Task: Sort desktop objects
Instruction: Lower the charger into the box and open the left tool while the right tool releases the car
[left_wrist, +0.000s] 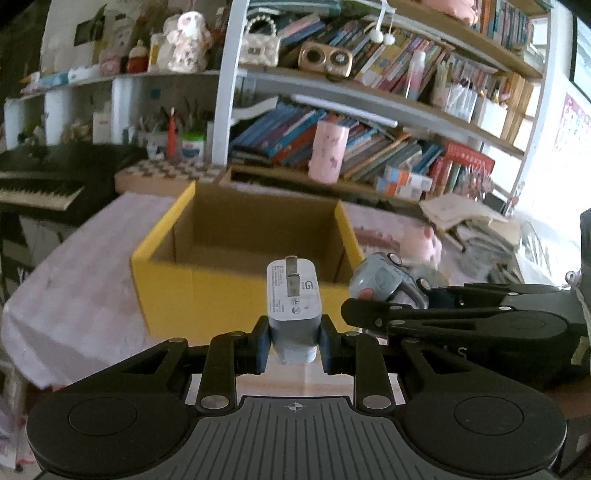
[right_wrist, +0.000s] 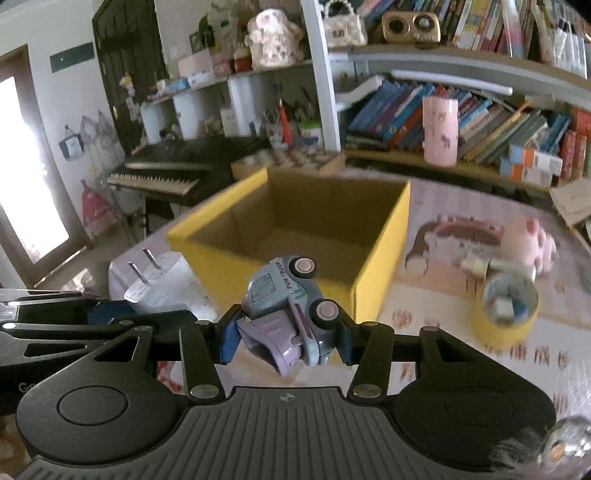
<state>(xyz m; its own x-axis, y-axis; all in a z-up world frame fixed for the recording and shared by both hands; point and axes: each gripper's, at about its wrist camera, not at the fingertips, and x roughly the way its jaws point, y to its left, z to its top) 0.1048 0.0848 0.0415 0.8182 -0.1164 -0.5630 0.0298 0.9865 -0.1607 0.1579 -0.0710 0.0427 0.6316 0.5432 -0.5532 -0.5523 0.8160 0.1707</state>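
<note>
Both hands were loaded as they came up on the yellow box (left_wrist: 192, 291). The left gripper (left_wrist: 294, 345) was clamped on a white wall charger (left_wrist: 293, 295), which stood upright between the blue pads, its long axis pointing away from the camera and its two prongs at the far, upper end. In the right wrist view the right gripper (right_wrist: 286, 334) was closed on a small grey-blue toy truck (right_wrist: 291, 301) (the side read "FUN TRUCK"), tipped onto its side with its wheels turned toward the right of the frame and a lilac part hanging low. The box sat straight ahead of both tools, in the middle of each frame just above the held thing, its open top facing up and its inside bare as far as I could see. The near yellow wall lay between each gripper and the cavity, so I judged that each load needed to clear that rim before being let go. The two grippers rode side by side, neither clearly nearer the box; the right one showed at the right edge of the left view. At the lower right of the right view, a yellow cup (right_wrist: 506, 325) holding small bits stood on the patterned tablecloth (right_wrist: 443, 332), well clear of the box.
</note>
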